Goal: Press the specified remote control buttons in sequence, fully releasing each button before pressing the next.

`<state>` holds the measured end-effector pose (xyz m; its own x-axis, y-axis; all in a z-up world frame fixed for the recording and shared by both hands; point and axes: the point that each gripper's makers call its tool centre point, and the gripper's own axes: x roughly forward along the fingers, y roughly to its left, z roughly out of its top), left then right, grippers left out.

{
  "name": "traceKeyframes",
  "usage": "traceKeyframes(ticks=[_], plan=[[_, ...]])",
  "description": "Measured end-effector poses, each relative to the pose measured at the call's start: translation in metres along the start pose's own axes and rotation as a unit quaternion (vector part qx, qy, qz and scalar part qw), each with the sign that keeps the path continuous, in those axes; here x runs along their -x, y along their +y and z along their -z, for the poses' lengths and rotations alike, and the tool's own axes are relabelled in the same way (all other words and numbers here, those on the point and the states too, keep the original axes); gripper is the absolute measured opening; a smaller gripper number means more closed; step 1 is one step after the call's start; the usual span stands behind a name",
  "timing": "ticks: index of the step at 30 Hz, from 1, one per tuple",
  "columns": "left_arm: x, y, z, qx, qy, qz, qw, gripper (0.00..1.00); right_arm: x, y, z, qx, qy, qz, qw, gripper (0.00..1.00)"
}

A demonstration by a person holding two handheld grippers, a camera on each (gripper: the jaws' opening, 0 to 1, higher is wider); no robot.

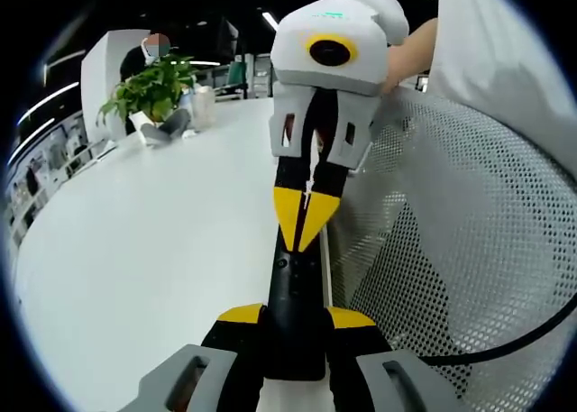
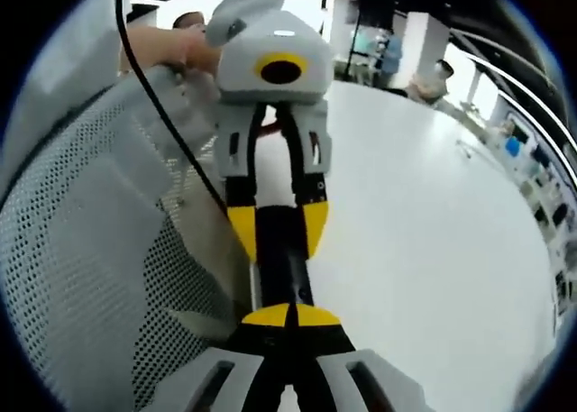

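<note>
A black remote control (image 1: pixel 293 326) stands between the yellow-tipped jaws of my left gripper (image 1: pixel 295 315), which is shut on its sides. My right gripper (image 1: pixel 305 227) comes in from above, jaws shut to a point, and its tip touches the remote's face near the far end. In the right gripper view, my right gripper (image 2: pixel 290 317) is shut with its yellow tips together on the remote (image 2: pixel 281 263). My left gripper (image 2: pixel 278 230) clamps the remote from the far side. The buttons are hidden.
A white table (image 1: pixel 153 250) spreads out under the grippers. A white mesh chair back (image 1: pixel 469 241) stands close beside them, with a black cable (image 1: pixel 505 344) across it. A potted plant (image 1: pixel 153 87) sits at the table's far end. A hand (image 1: pixel 410 56) holds the right gripper.
</note>
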<state>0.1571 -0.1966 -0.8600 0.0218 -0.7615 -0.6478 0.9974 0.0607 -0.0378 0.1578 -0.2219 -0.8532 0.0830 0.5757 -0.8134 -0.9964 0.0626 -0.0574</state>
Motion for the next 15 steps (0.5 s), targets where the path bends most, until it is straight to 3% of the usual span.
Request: traceKeyframes(ticks=[8,12,15], plan=[[-0.0003,0.0,0.0005,0.0,0.0,0.0,1.0,0.25,-0.0009,-0.0003,0.0009,0.002,0.04,-0.011,0.9991,0.0],[-0.0002,-0.0001,0.0005,-0.001,0.001,-0.001,1.0,0.25,-0.0001,0.0001,0.0015,-0.01,0.025,0.005,0.9996,0.0],[0.0,-0.0002,0.0006,0.0,0.001,-0.001,1.0,0.25,0.0002,0.0021,-0.0003,-0.054,0.003,0.016,0.9984,0.0]])
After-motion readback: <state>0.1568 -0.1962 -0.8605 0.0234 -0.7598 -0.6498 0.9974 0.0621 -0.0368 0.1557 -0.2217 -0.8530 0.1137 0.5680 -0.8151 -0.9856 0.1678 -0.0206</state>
